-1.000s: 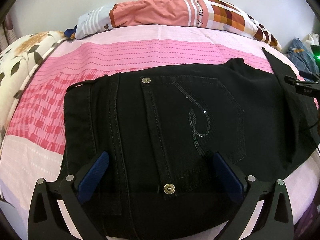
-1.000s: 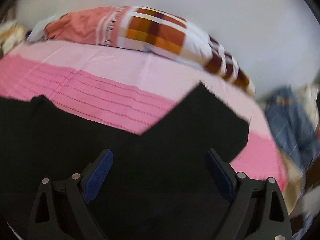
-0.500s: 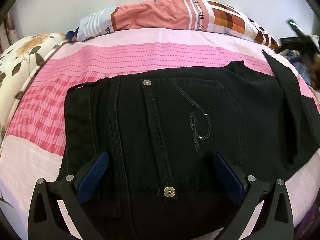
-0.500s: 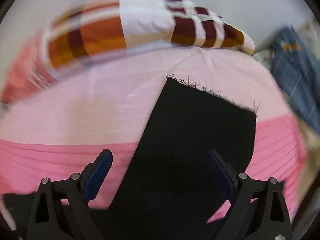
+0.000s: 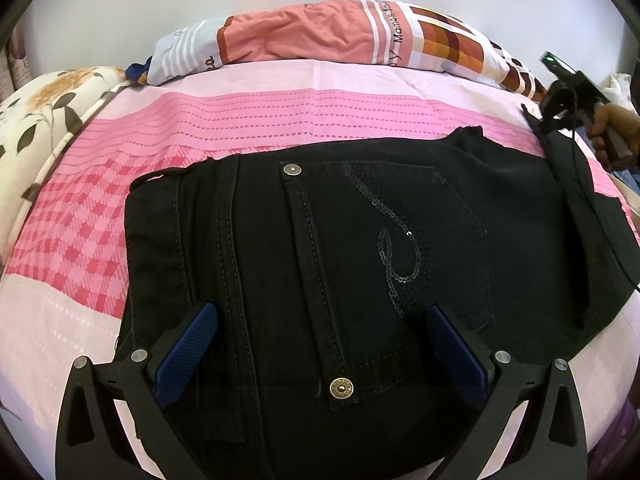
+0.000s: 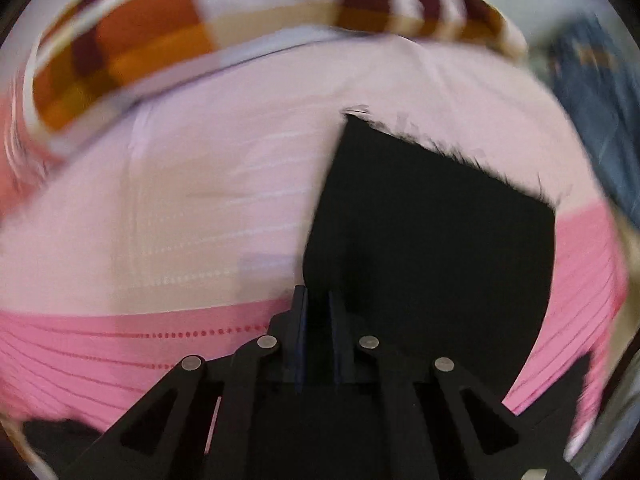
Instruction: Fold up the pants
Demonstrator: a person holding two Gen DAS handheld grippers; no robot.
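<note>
We see the black pants (image 5: 360,260) spread flat on the pink bedsheet (image 5: 248,120), their waist end under our left gripper (image 5: 320,344), whose jaws stand wide apart, gripping nothing. To the right, our right gripper (image 6: 318,300) is closing its jaws on the edge of the frayed pant leg (image 6: 440,232).

Your left wrist view looks down slantwise, close over the pants (image 5: 360,280); your right faces steeply down at their hem. Both share the pillow (image 5: 320,36).
</note>
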